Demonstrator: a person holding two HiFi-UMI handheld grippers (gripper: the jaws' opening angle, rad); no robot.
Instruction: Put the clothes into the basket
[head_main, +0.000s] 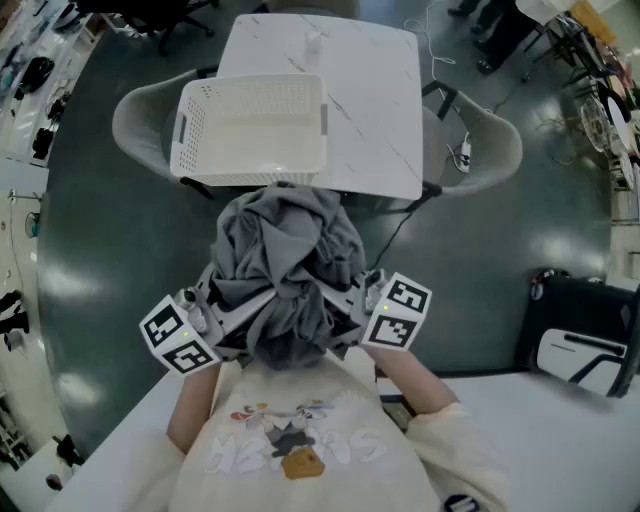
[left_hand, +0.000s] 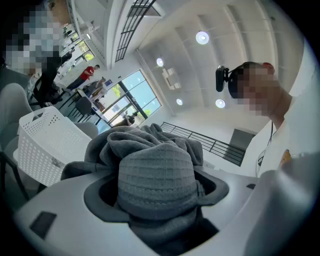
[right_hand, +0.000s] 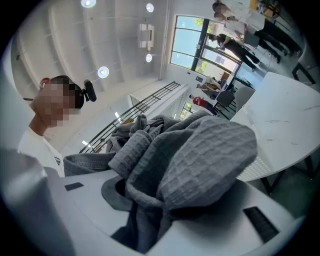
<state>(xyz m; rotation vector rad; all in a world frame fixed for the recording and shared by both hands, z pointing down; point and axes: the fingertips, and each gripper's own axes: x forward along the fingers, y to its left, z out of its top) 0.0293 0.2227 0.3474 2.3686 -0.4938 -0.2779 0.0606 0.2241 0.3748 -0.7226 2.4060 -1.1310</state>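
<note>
A bunched wad of grey clothes (head_main: 290, 265) hangs in the air in front of my chest, held between both grippers. My left gripper (head_main: 238, 318) is shut on the wad's left side, where ribbed grey cloth (left_hand: 156, 175) fills its jaws. My right gripper (head_main: 347, 315) is shut on the right side, with folds of the clothes (right_hand: 195, 160) spilling over its jaws. The fingertips of both are buried in fabric. The white perforated basket (head_main: 188, 130) stands empty on the white marble table (head_main: 375, 90) just beyond the wad. The basket (left_hand: 45, 145) also shows at the left gripper view's left.
Grey chairs stand at the table's left (head_main: 135, 115) and right (head_main: 495, 145). A cable with a power strip (head_main: 463, 152) lies on the dark floor. A black-and-white case (head_main: 575, 340) sits at the right. A white tabletop (head_main: 560, 425) lies beside me.
</note>
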